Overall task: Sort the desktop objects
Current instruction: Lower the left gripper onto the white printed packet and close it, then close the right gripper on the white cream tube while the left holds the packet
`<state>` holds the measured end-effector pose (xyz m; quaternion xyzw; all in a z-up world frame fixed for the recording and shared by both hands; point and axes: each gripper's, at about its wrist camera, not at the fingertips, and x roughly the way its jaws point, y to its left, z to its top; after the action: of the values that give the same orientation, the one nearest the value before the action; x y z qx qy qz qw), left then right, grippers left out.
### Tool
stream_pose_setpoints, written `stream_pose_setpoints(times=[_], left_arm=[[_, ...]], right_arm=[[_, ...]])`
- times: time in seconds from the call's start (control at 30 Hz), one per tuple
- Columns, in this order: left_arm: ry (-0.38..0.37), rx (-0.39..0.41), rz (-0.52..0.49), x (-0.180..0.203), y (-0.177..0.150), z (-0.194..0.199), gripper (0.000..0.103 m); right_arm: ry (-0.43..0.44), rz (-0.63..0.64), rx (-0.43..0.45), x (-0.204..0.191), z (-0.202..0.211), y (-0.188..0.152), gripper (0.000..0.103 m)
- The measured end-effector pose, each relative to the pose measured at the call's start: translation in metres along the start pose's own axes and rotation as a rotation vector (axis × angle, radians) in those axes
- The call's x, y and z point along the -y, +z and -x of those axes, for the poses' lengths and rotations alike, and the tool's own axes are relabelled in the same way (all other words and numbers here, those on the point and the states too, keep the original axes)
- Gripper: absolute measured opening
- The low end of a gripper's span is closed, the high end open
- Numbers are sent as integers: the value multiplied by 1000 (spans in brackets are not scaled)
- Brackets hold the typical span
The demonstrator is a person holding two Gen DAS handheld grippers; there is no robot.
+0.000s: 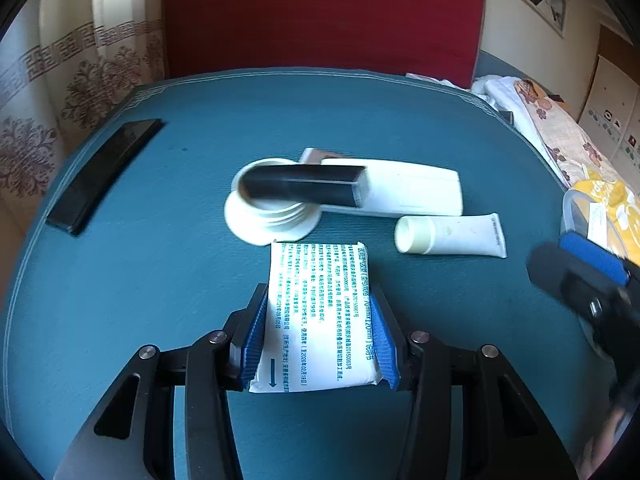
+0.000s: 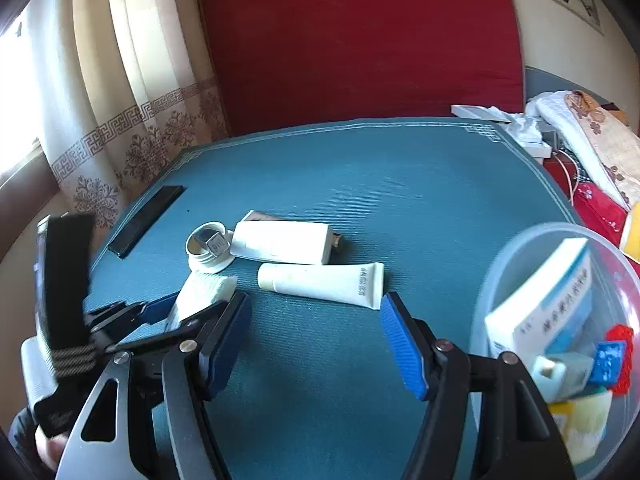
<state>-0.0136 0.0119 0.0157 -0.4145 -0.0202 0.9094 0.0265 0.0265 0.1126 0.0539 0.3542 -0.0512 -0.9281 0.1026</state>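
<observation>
My left gripper (image 1: 320,336) is shut on a white packet (image 1: 316,312) printed with green text, just above the blue mat (image 1: 160,240); it also shows in the right wrist view (image 2: 202,294). Beyond it lie a white jar lid (image 1: 268,216) with a black bar (image 1: 304,186) resting across it, a white box (image 1: 408,192) and a white tube (image 1: 452,236). My right gripper (image 2: 316,332) is open and empty over the mat, in front of the tube (image 2: 324,278). It shows blurred at the right of the left wrist view (image 1: 580,276).
A clear plastic bin (image 2: 500,272) at the right holds a blue-white box (image 2: 548,300) and several small items. A flat black strip (image 1: 104,172) lies at the mat's left edge. Cloth and clutter lie off the mat's right side (image 1: 560,136). A red cushion (image 1: 320,16) stands behind.
</observation>
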Motion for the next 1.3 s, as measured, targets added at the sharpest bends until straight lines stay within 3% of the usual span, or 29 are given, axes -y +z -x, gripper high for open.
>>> stream_pose_setpoints(times=[0.2,0.47,0.9,1.17,1.3], left_arm=[[23,3,35,-14,-2,1,50],[72,20,-4,-7,-3,-4,51],[66,25,18,-9,-3,-5,51],[87,28,36,-10,-2,-5,51],[93,27,43,-10,-2,-5,51]], right_arm=[[11,32,-35,-5,-26,12,71],[-13,116,-36,-12,-60,31,71],[130,100,-167,-1,-81,17,71],[103,163,-178,-12,-72,5,71],[36,200,-168,-19,-75,2,61]])
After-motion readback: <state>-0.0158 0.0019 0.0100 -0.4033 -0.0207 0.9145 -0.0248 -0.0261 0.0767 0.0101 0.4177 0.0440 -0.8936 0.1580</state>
